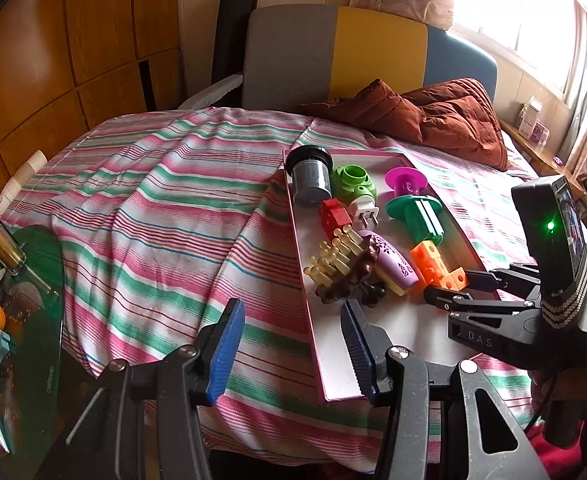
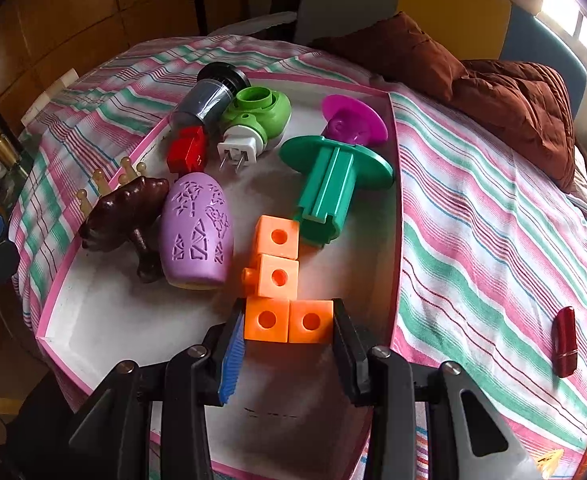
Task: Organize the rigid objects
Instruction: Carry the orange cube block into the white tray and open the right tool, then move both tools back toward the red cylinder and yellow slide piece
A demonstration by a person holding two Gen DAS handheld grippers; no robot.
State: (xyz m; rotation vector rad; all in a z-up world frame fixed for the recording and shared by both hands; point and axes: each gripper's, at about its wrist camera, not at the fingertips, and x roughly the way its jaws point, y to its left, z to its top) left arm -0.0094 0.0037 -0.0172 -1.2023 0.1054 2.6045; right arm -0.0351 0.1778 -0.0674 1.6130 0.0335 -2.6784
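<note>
Right gripper clamps the orange cube chain: four holed cubes in an L, lying in the pink-rimmed tray. Left gripper hangs open over the tray's near left edge, holding nothing. Beige pegs mostly hidden behind brown figurine.

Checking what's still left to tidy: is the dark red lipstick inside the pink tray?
No, the lipstick lies on the striped blanket, outside the pink tray.
</note>
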